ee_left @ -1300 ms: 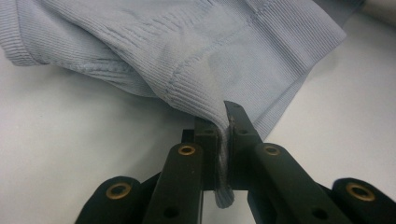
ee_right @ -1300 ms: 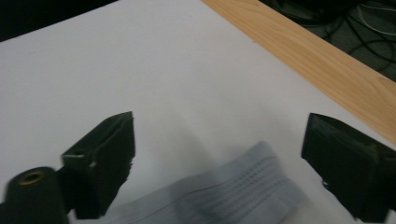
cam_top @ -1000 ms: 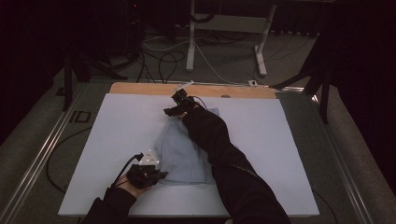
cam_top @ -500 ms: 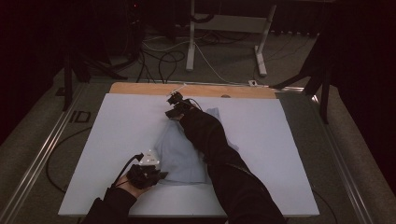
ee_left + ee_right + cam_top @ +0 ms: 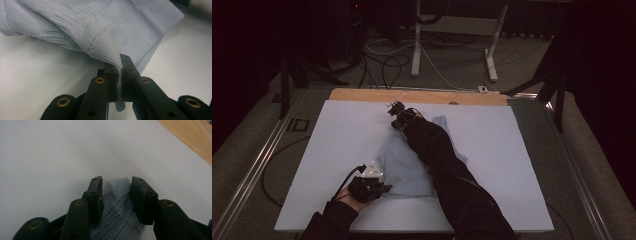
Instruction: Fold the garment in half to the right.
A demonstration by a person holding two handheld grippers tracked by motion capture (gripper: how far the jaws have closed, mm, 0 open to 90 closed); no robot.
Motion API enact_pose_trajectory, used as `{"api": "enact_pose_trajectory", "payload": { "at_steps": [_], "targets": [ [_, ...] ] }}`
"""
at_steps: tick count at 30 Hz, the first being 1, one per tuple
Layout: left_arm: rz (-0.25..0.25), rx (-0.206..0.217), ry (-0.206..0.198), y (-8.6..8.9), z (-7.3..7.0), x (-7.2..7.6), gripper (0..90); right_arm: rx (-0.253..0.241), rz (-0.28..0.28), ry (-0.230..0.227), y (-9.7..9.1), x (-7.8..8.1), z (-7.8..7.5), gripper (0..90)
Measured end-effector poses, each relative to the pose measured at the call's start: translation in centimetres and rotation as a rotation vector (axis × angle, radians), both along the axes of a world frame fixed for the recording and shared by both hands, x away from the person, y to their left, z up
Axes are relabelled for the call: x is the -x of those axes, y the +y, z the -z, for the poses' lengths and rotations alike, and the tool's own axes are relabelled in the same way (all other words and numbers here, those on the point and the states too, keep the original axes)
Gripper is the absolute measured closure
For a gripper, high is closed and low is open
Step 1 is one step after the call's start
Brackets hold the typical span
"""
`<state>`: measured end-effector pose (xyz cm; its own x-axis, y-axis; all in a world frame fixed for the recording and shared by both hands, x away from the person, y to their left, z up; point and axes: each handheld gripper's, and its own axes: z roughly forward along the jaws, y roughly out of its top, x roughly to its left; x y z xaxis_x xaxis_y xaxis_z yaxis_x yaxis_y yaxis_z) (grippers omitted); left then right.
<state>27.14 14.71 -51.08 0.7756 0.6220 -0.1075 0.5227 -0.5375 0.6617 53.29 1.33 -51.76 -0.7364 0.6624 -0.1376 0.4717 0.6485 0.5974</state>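
Now, garment: a pale blue knit garment (image 5: 409,162) lies crumpled on the white table (image 5: 337,145), stretched between the two grippers, its near hem at one and its far end at the other.
Left gripper: the left gripper (image 5: 121,75) sits at the garment's near left corner, jaws pressed together on a ribbed hem edge; a tuck of cloth runs down between the pads and pokes out below them.
Cloth ahead of the left gripper: the ribbed hem and folds rise just beyond its jaw tips and spread away to both sides.
Right gripper: the right gripper (image 5: 116,192) rests at the garment's far end, the person's dark sleeve (image 5: 447,165) lying across the cloth behind it.
Right jaws: half-wide and just been closing, with a pointed tip of the perforated cloth lying between them; a gap shows on both sides, so the pads are not yet pressing it.
Beyond the right gripper: bare white tabletop, then a wooden strip (image 5: 190,135) off to its upper right.
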Motion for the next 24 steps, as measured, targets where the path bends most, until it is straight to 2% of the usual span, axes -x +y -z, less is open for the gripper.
{"api": "enact_pose_trajectory", "payload": {
  "at_steps": [4,5,6,9,10,13,14,15,17,20,22,24],
  "targets": [
    [-0.006,-0.001,0.001,0.0,0.1,0.0,86.7,0.038,-0.009,-0.02,0.1,0.2,-0.1,75.7],
    [-0.006,-0.001,0.001,0.0,0.1,0.0,86.7,0.038,-0.009,-0.02,0.1,0.2,-0.1,75.7],
    [-0.009,0.0,0.003,0.0,0.2,0.0,86.7,0.048,-0.009,-0.024,0.2,0.4,-0.1,80.7],
    [-0.007,-0.002,0.008,0.0,0.3,-0.1,86.7,0.067,-0.025,-0.021,0.3,0.4,-0.2,86.1],
    [-0.008,0.003,0.014,0.0,0.3,-0.1,86.8,0.061,-0.017,-0.009,0.3,0.3,-0.3,86.7],
    [-0.002,0.01,0.011,0.1,0.3,-0.1,86.7,0.07,-0.027,-0.016,0.4,0.4,-0.6,87.4],
    [-0.002,0.01,0.011,0.1,0.3,-0.1,86.8,0.059,-0.027,-0.01,0.4,0.4,-0.8,87.5],
    [-0.002,0.029,0.011,0.2,0.2,-0.2,86.7,0.059,-0.033,-0.016,0.3,0.3,-1.0,87.5],
    [-0.003,0.04,0.015,0.3,0.3,-0.2,86.8,0.046,-0.021,-0.014,0.2,0.3,-1.3,87.6],
    [0.002,0.046,0.018,0.3,0.2,-0.2,86.8,0.047,-0.02,-0.015,-0.1,0.3,-1.8,87.7],
    [-0.006,0.048,0.017,0.4,0.2,-0.2,86.8,0.021,-0.014,-0.015,-0.3,0.3,-2.1,87.8],
    [-0.006,0.05,0.013,0.4,0.1,-0.2,86.8,0.02,-0.017,-0.02,-0.5,0.4,-2.4,87.8]
  ]
}}
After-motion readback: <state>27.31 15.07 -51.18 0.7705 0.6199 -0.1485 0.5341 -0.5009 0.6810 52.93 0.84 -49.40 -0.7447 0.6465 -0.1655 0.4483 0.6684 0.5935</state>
